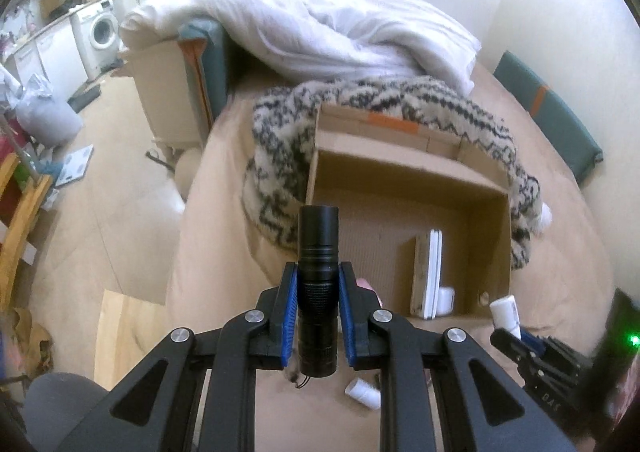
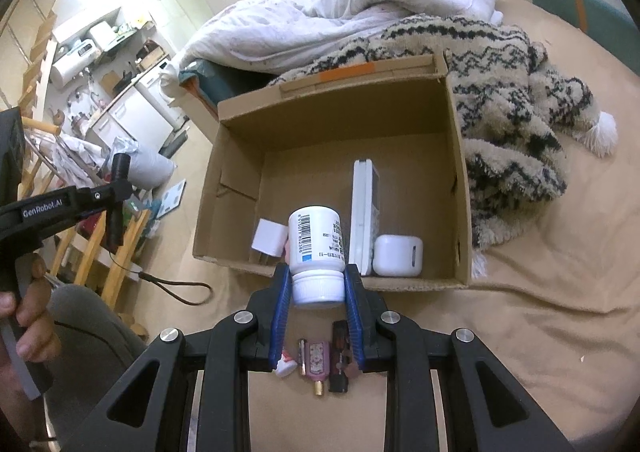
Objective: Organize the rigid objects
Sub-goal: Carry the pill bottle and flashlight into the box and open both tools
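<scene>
My left gripper [image 1: 318, 282] is shut on a black flashlight [image 1: 318, 252] and holds it upright above the bed, left of the open cardboard box [image 1: 490, 220]. My right gripper [image 2: 318, 286] is shut on the cap of a white pill bottle [image 2: 316, 240], held over the box's [image 2: 240, 156] near wall. In the box lie a white remote [image 2: 362, 212], a white case [image 2: 398, 255] and a white charger plug [image 2: 270, 238]. The left gripper with the flashlight [image 2: 116, 196] shows at the left of the right wrist view.
On the tan sheet under my right gripper lie a pink perfume bottle [image 2: 317, 362], a dark lipstick [image 2: 339, 364] and a small white cap [image 2: 286, 366]. A white bottle [image 1: 362, 392] lies on the sheet. A patterned blanket [image 2: 516, 92] and white duvet [image 2: 340, 8] crowd the box's far side.
</scene>
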Demonstrator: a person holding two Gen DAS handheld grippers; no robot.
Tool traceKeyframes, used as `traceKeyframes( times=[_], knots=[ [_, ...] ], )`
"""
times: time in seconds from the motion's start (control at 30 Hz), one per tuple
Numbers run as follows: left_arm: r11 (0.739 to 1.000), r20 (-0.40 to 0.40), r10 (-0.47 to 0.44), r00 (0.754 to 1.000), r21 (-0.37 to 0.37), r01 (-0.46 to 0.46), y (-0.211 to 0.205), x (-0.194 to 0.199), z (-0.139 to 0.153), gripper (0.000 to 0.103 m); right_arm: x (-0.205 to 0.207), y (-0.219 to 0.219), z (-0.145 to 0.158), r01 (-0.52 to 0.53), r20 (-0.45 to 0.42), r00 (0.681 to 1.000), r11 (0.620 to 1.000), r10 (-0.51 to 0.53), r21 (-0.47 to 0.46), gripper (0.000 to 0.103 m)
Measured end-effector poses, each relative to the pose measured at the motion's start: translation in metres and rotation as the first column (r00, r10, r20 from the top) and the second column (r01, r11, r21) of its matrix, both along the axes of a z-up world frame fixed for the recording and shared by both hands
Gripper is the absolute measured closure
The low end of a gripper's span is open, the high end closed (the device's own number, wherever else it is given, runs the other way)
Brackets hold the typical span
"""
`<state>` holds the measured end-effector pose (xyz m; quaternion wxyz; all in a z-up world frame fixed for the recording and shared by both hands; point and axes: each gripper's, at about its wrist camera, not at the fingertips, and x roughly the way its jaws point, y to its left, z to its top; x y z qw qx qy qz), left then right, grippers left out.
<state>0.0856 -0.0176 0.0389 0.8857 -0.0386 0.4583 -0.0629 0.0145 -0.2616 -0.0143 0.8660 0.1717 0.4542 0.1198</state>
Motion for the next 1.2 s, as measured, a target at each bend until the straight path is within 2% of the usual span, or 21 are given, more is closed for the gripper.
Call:
traceKeyframes(
  times=[0.23, 0.5, 0.63, 0.77, 0.9, 1.2],
  knots=[
    [1.0, 0.064, -0.002, 0.998, -0.011, 0.002, -0.009, 0.012, 0.027, 0.086, 0.01, -0.007, 0.014, 0.003, 0.047, 0.999, 1.0, -0.003, 0.005, 0.076],
    [1.0, 0.154, 0.002, 0.988, 0.005, -0.003, -0.031, 0.045, 0.064, 0.086, 0.053, -0.022, 0.031, 0.023, 0.098, 0.995, 1.0, -0.025, 0.02, 0.076],
    [1.0, 0.179, 0.0, 0.984, 0.008, -0.002, -0.042, 0.059, 0.071, 0.086, 0.064, -0.029, 0.019, 0.049, 0.072, 0.996, 0.998, -0.052, 0.042, 0.076],
    [0.999, 0.12, -0.018, 0.993, 0.036, 0.014, -0.056, 0.074, 0.043, 0.086, 0.069, -0.032, -0.001, 0.073, -0.013, 0.997, 0.997, -0.073, 0.024, 0.076],
    [0.997, 0.016, -0.034, 0.999, 0.066, 0.032, -0.069, 0.086, -0.004, 0.086, 0.073, -0.033, -0.011, 0.077, -0.049, 0.996, 0.997, -0.077, -0.001, 0.076],
    [0.983, -0.143, -0.074, 0.987, 0.154, 0.096, -0.095, 0.088, -0.09, 0.086, 0.082, -0.025, -0.047, 0.079, -0.196, 0.977, 0.996, -0.084, -0.035, 0.076]
  ],
)
